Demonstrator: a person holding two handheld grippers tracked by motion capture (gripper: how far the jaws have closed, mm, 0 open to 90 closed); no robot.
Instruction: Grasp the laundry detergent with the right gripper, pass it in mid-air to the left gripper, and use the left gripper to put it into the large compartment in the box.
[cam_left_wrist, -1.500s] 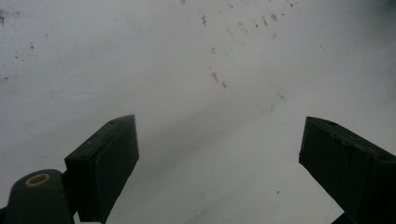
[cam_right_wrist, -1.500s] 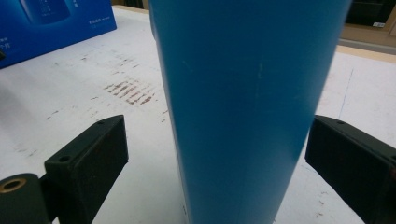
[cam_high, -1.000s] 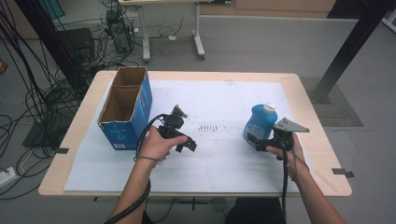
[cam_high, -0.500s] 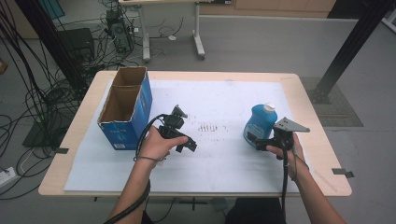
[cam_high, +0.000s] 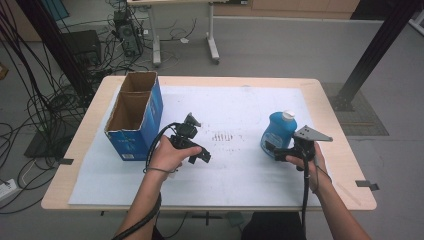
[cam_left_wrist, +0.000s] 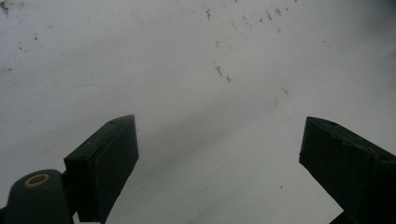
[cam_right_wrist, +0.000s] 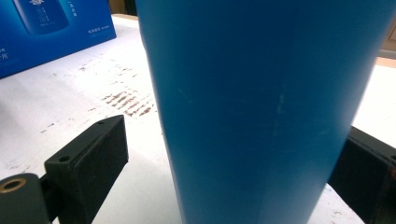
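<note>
White paper (cam_high: 240, 165) covers the wooden table (cam_high: 345, 150), grey floor (cam_high: 280, 45) beyond.

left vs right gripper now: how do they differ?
The left gripper has open jaws with nothing between them, above bare white sheet; the right gripper has its jaws around the upright blue bottle, a gap showing on one side. The right carries a grey plate on top; the left does not. Both are hand-held, with black jaws.
</note>
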